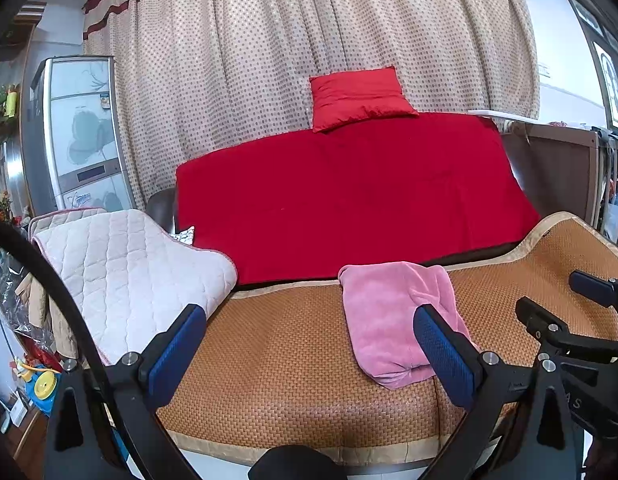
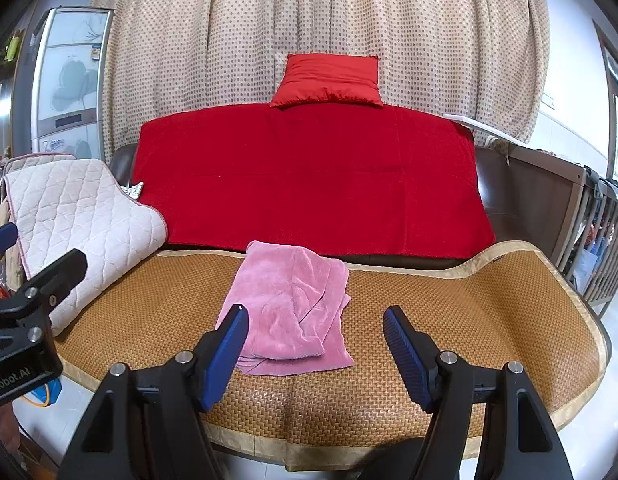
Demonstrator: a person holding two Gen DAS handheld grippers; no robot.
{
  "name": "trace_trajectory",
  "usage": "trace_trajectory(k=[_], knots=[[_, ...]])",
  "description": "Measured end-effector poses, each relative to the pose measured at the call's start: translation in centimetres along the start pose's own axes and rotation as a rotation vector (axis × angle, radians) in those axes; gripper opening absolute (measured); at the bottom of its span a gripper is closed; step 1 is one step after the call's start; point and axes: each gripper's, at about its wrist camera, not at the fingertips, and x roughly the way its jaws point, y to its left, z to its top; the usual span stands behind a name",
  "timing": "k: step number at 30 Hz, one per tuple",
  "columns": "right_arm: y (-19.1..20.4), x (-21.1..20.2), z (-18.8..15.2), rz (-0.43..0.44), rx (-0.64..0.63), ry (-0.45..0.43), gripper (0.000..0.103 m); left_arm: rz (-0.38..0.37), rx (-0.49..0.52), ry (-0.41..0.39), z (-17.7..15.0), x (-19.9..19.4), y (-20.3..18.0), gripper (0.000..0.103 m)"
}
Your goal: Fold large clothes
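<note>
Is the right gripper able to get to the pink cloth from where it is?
Probably yes. The right gripper is open and empty, and the folded pink cloth lies just ahead on the woven mat, with nothing between them.

In front of you a woven mat [image 2: 469,320] covers the seat of the sofa, and a red blanket [image 2: 309,176] hangs over its back with a red cushion [image 2: 329,80] on top. At the left you see a quilted white pad [image 2: 81,216] lying partly on the mat. Behind all stands a dotted curtain [image 2: 329,12], and a tall fridge [image 2: 69,80] is at the far left.
</note>
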Motion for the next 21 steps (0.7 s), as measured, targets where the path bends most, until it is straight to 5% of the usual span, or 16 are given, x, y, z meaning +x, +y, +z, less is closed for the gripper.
trace_trajectory(k=[21], knots=[[0.39,0.44,-0.43,-0.008,-0.002,0.016,0.074,0.001,0.002,0.019,-0.58,0.44,0.12,0.103]])
